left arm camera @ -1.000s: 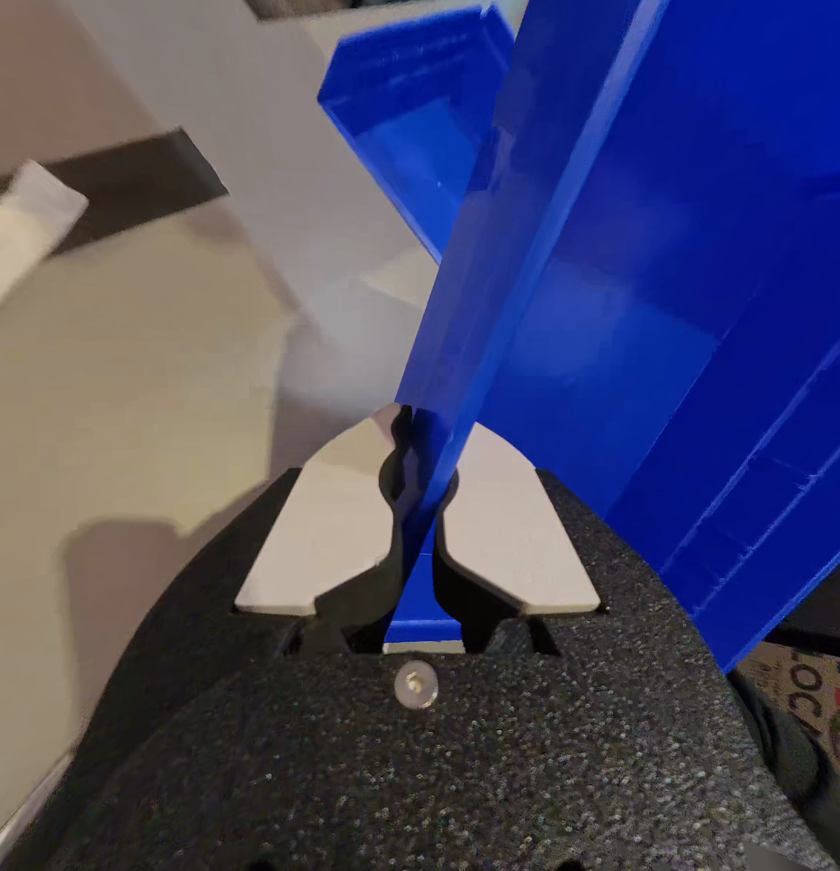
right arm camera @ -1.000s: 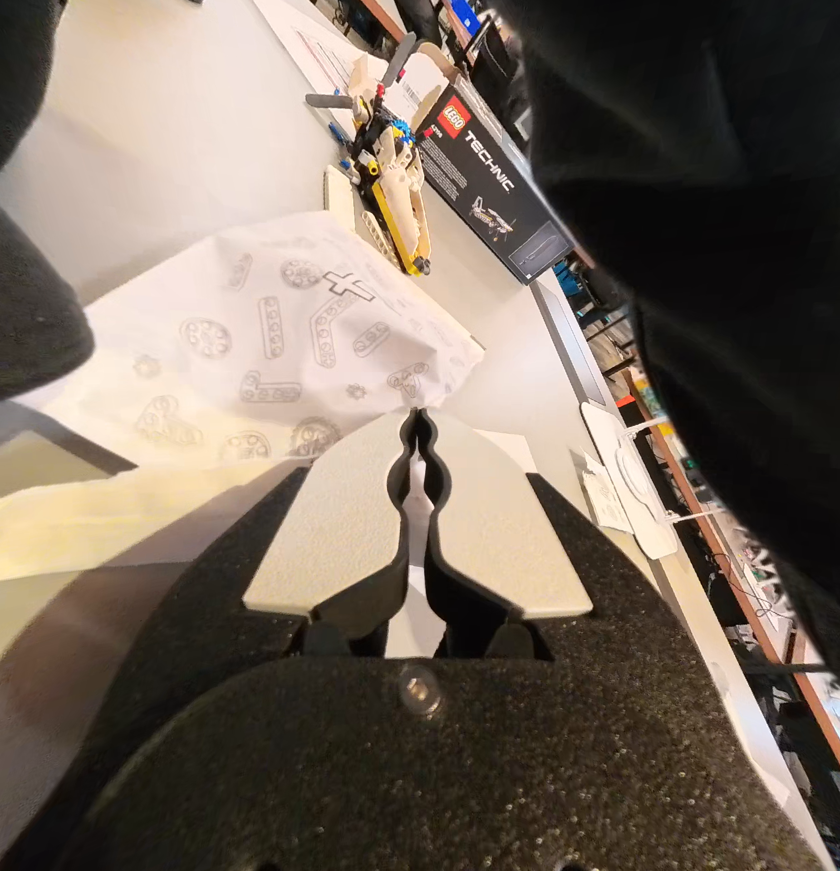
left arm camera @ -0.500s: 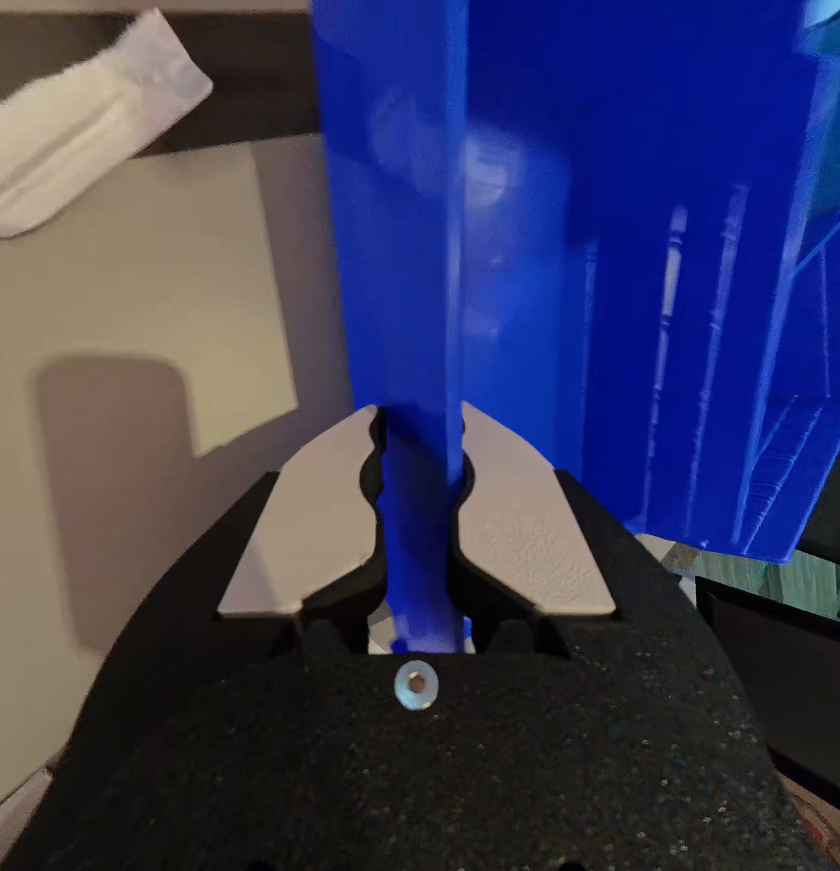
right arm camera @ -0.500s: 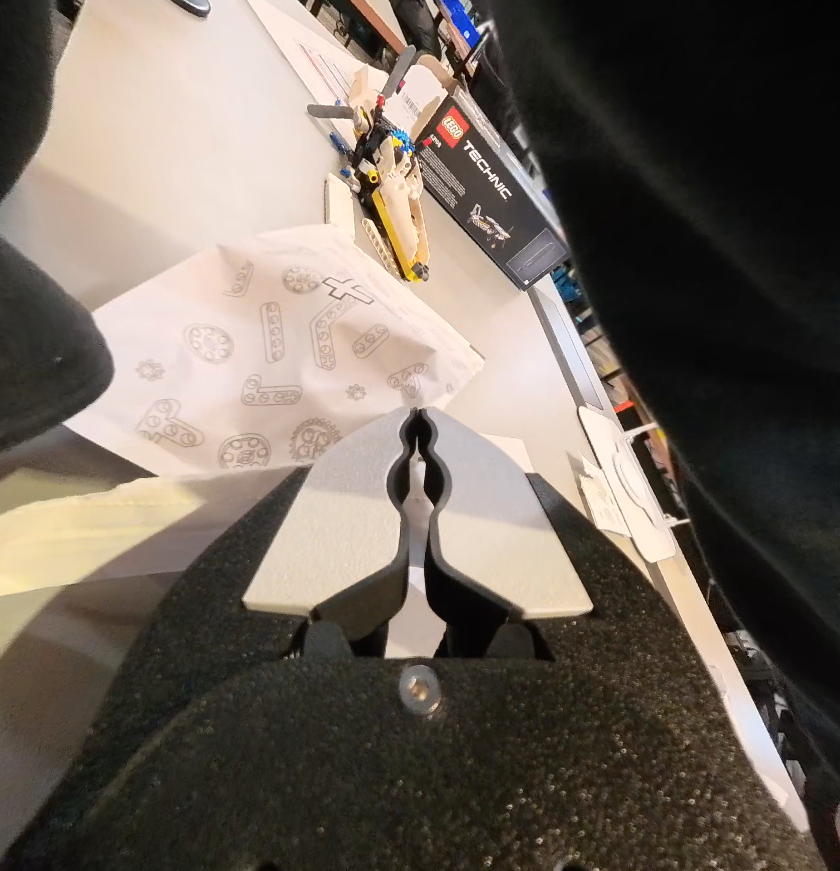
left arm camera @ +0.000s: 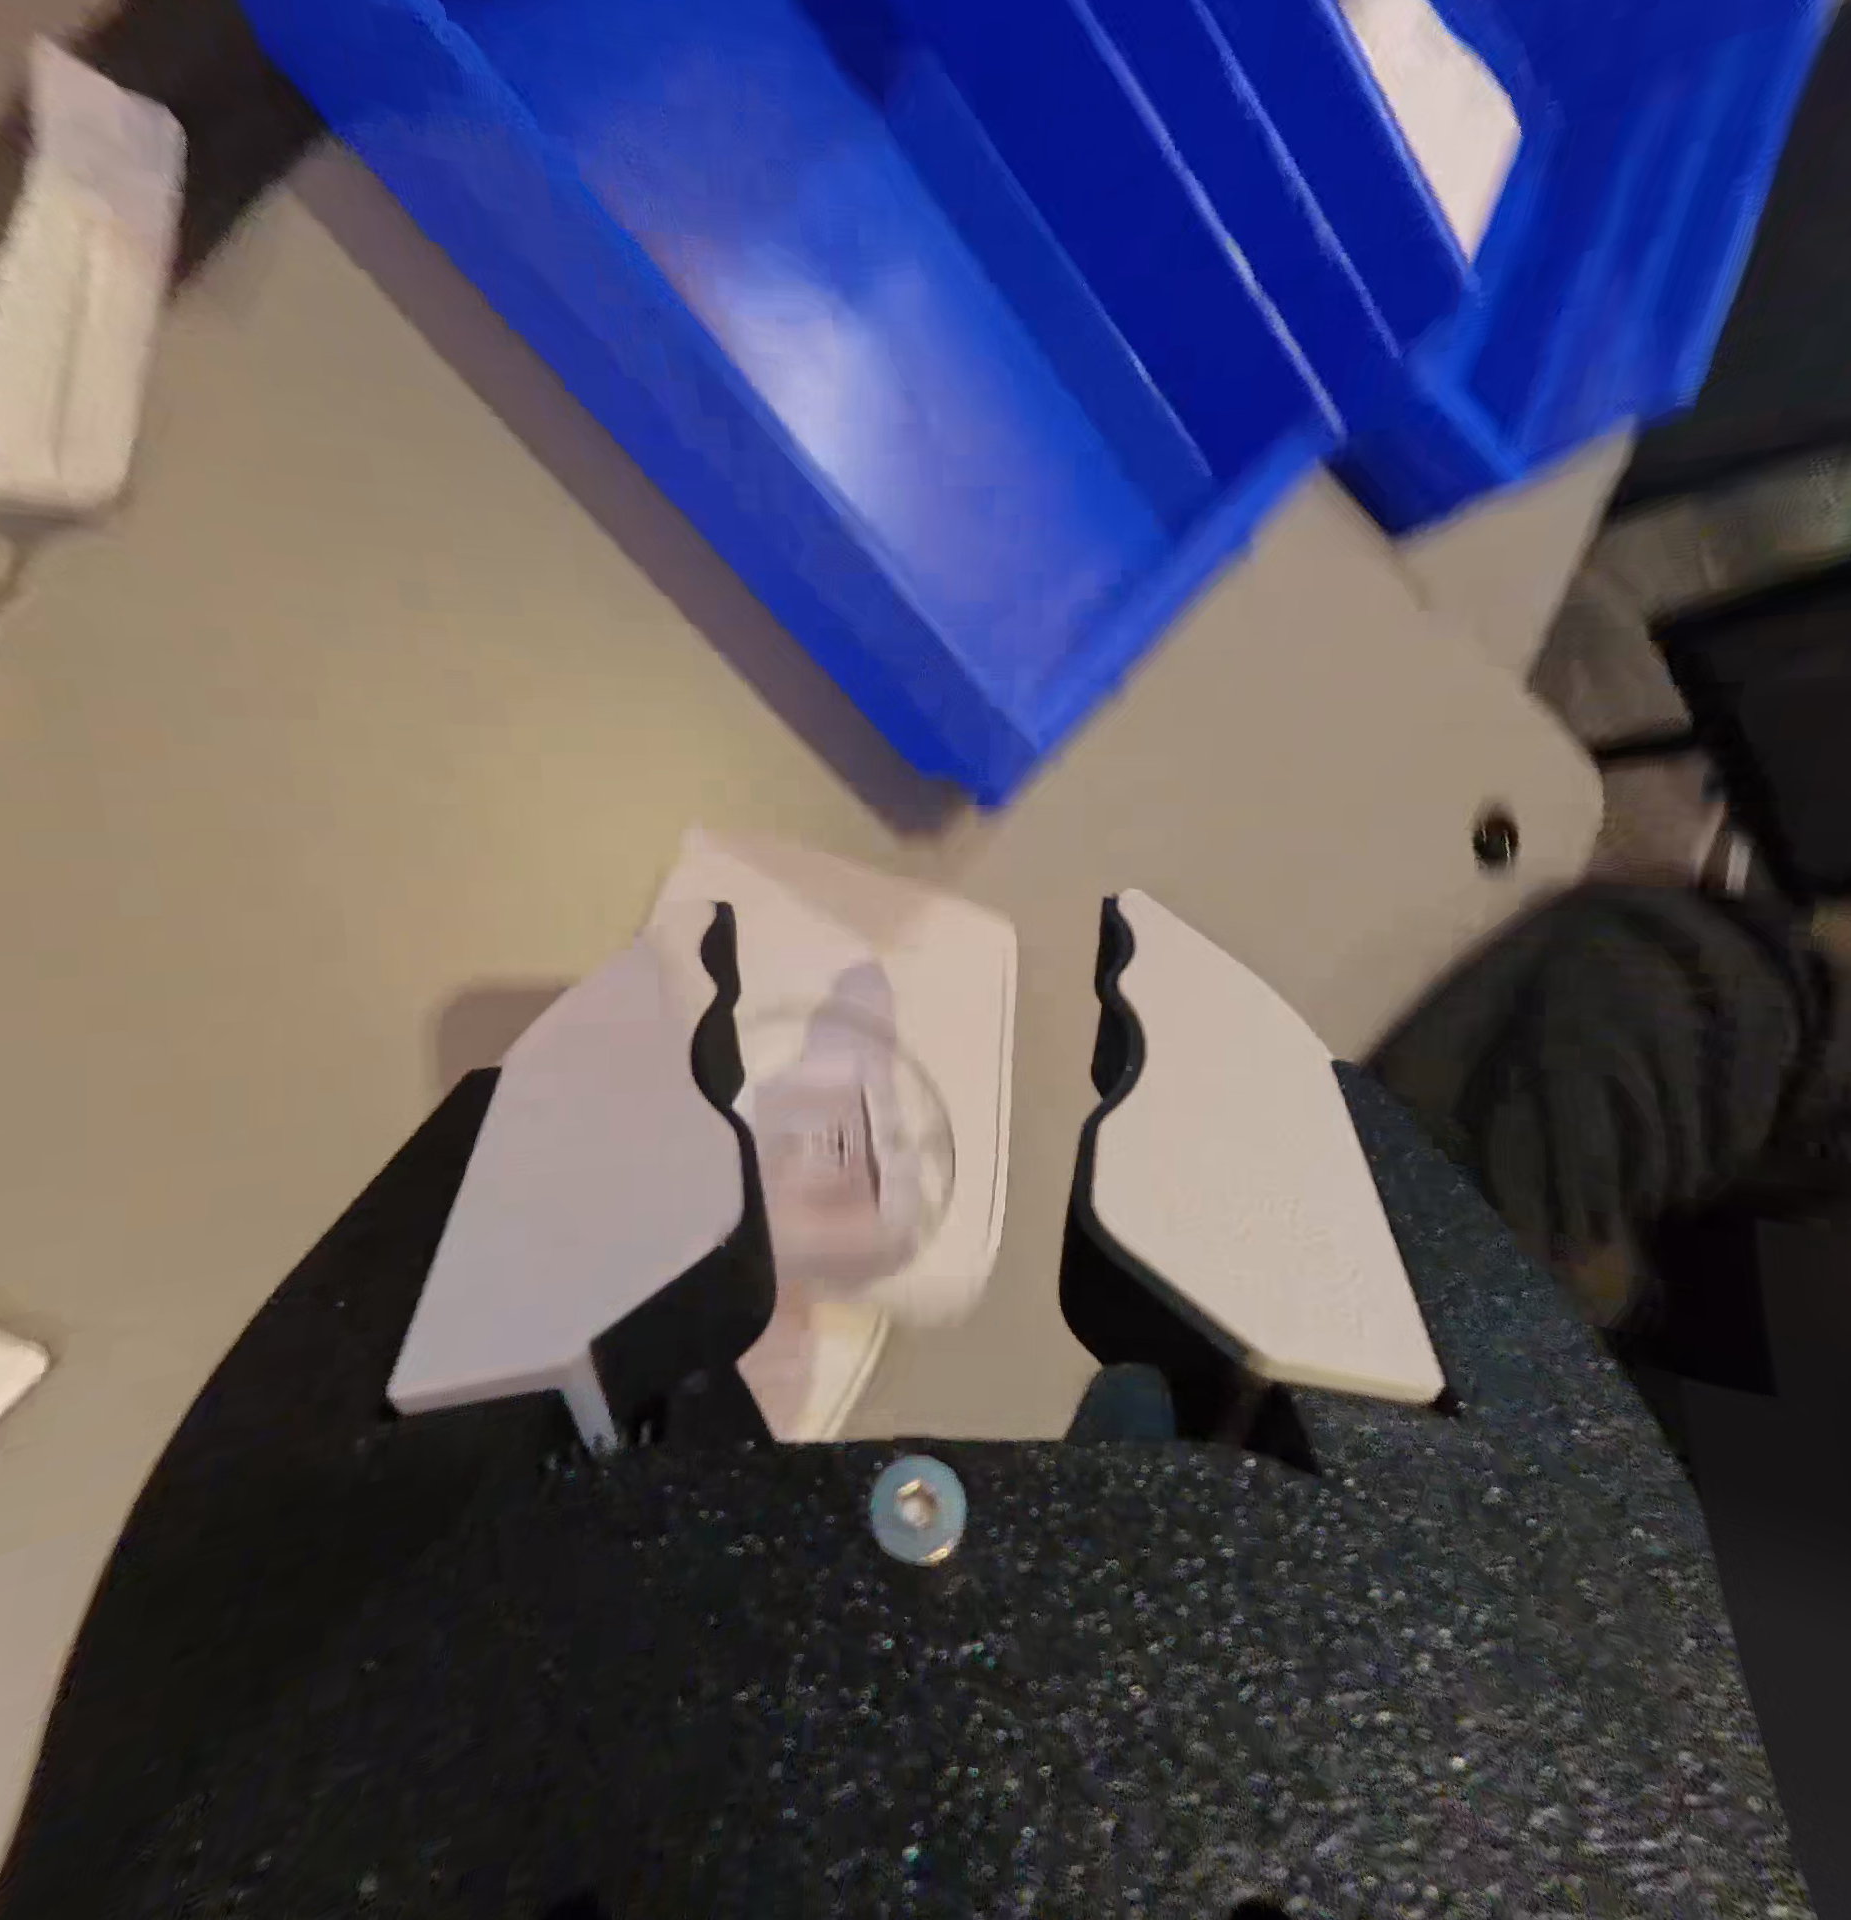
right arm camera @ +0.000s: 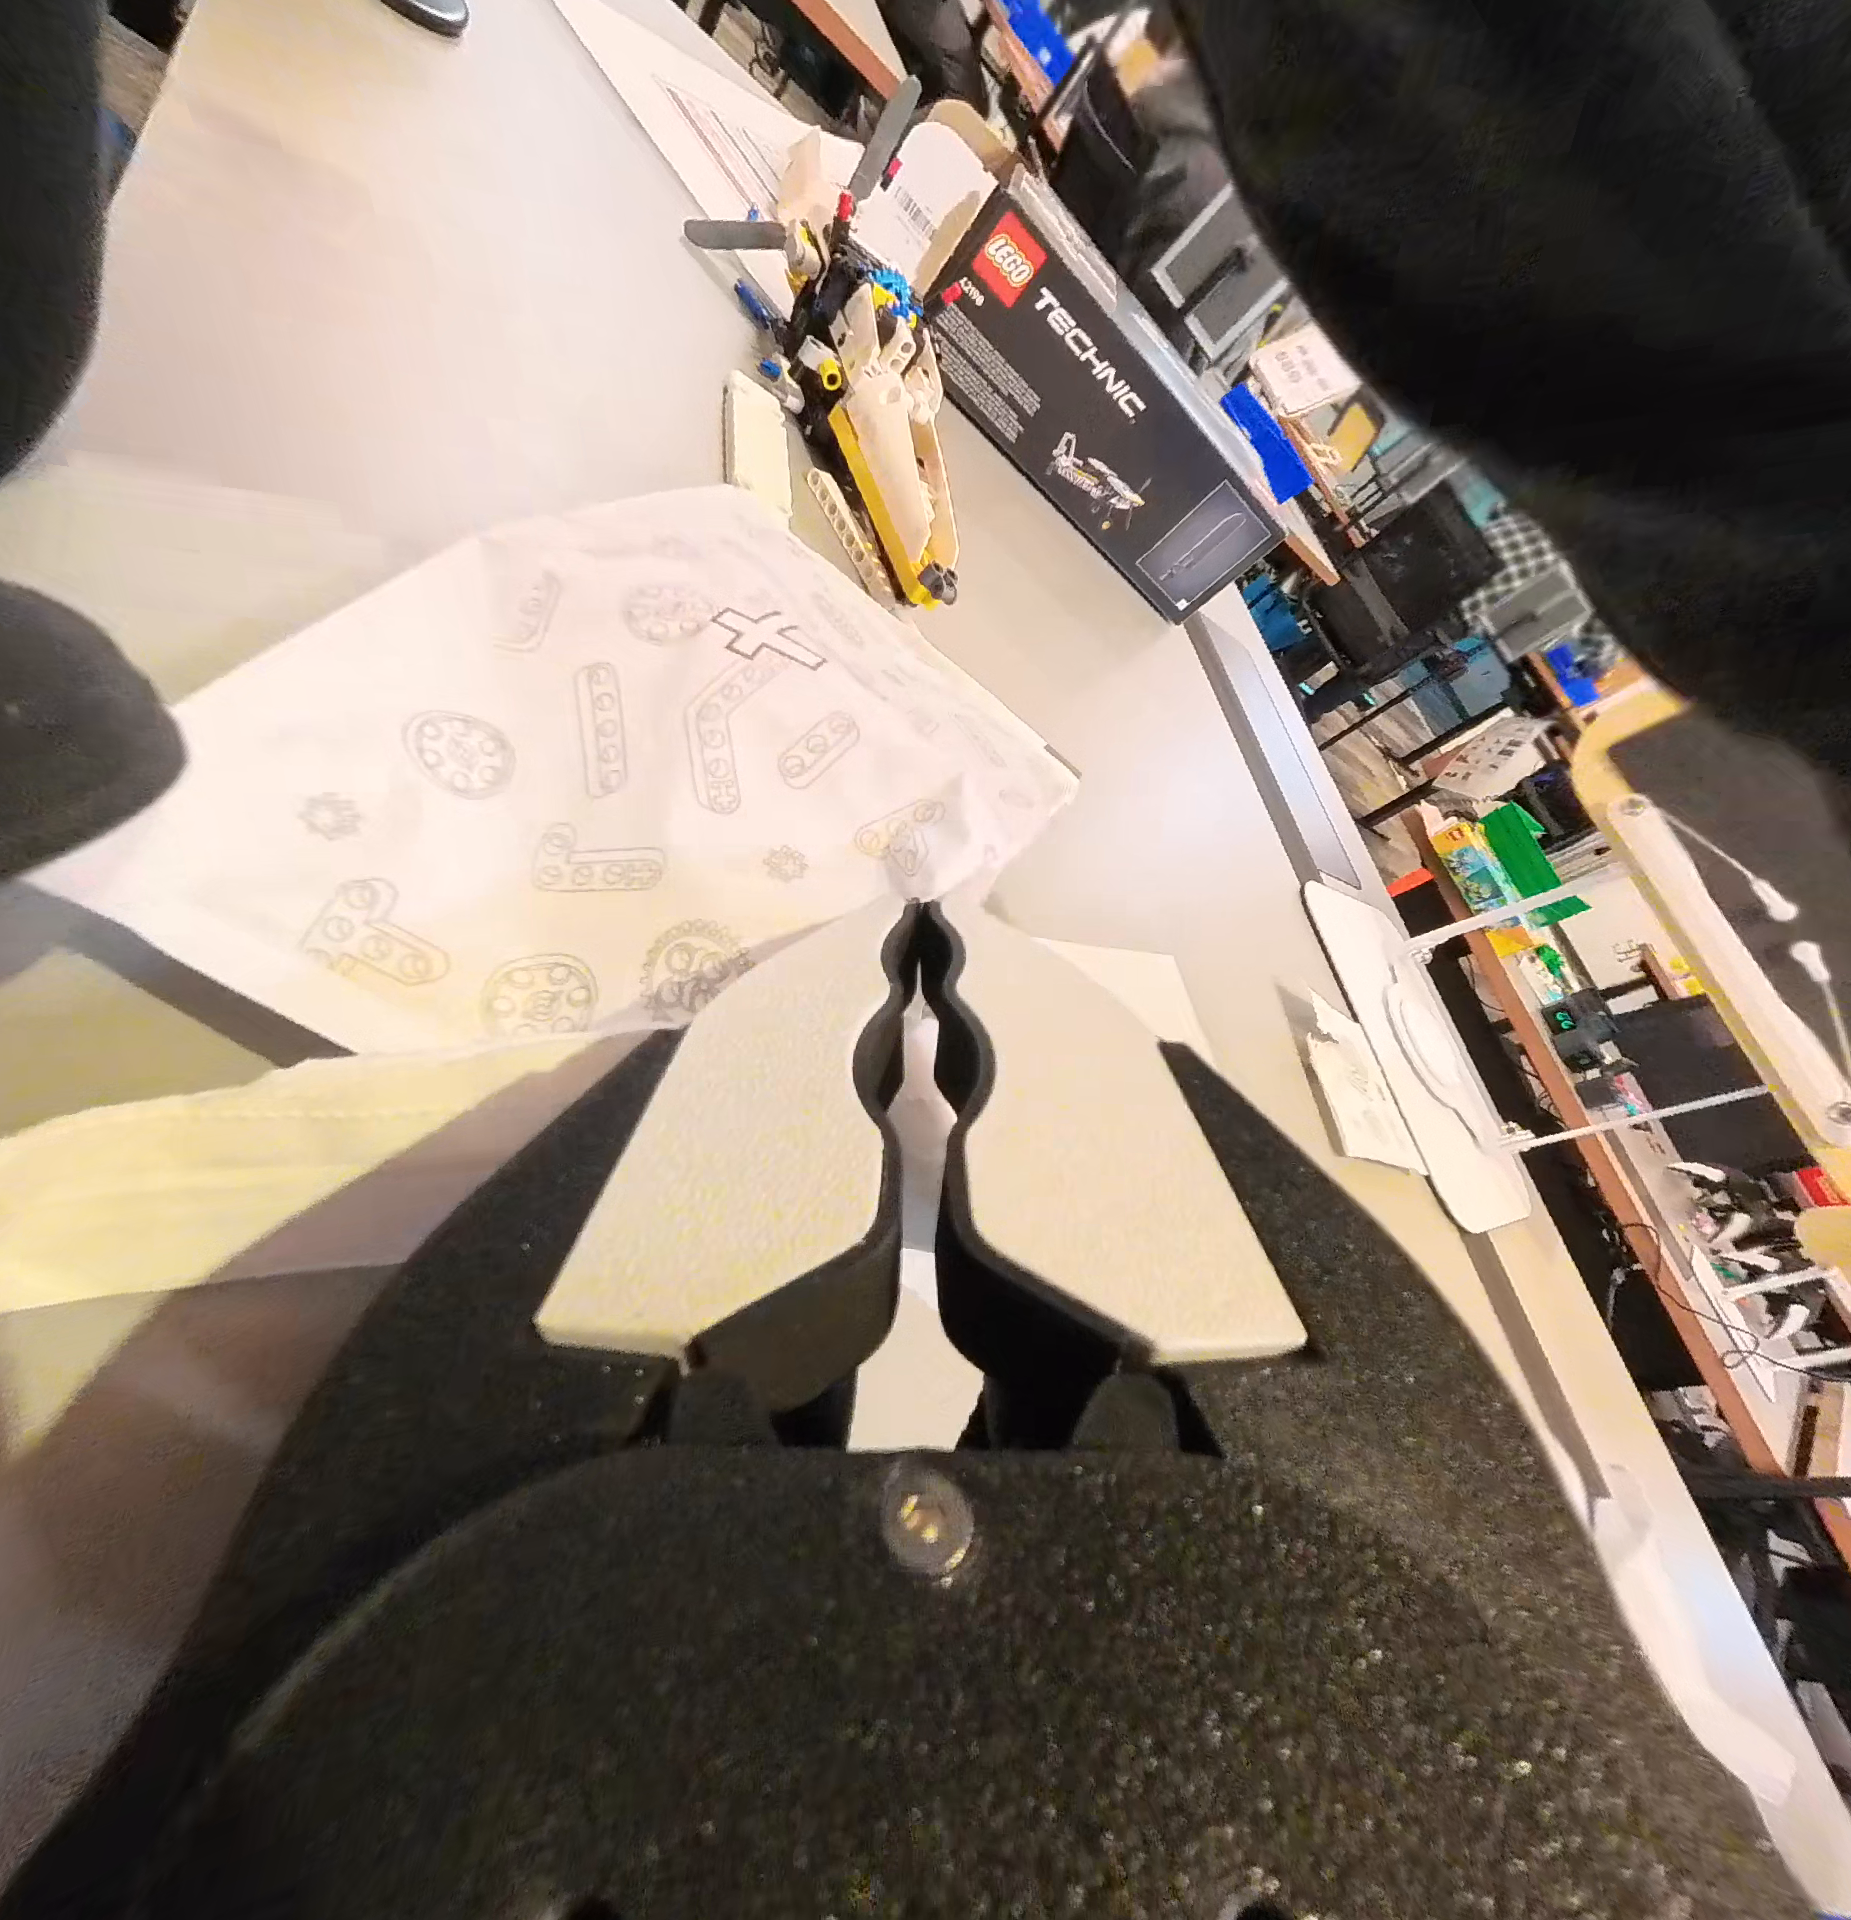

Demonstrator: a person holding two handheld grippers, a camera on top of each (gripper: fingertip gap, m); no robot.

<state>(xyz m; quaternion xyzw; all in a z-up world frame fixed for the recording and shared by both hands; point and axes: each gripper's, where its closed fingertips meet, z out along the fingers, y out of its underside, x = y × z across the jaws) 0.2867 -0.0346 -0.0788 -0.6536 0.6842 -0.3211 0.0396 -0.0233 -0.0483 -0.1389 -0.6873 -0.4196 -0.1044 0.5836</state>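
Between the wide-spread fingers of the left gripper (left arm camera: 916,914) lies a small white card with a clear blister (left arm camera: 879,1091), flat on the beige tabletop (left arm camera: 277,779); neither pad presses on it, so this gripper is released and grips nothing. At twelve to one o'clock from it rest two blue plastic bins (left arm camera: 900,436), one behind the other, near but apart from the fingertips. The view is blurred, so finer detail of the card is hard to read.

The right gripper (right arm camera: 921,914) is clenched on a corner of the white paper bag printed with part outlines (right arm camera: 588,748), which spreads out to its ten o'clock. To handle this well, I judge the pinch should sit deep on the bag's folded corner, since thin paper tears or slips at the edge, and the pull should be slow and level.

Counted: one printed paper bag; one carded blister; two blue bins; one yellow-and-white brick-built aircraft model (right arm camera: 879,416) at twelve o'clock; one black product box (right arm camera: 1097,416) at one o'clock just beside it; two grippers.
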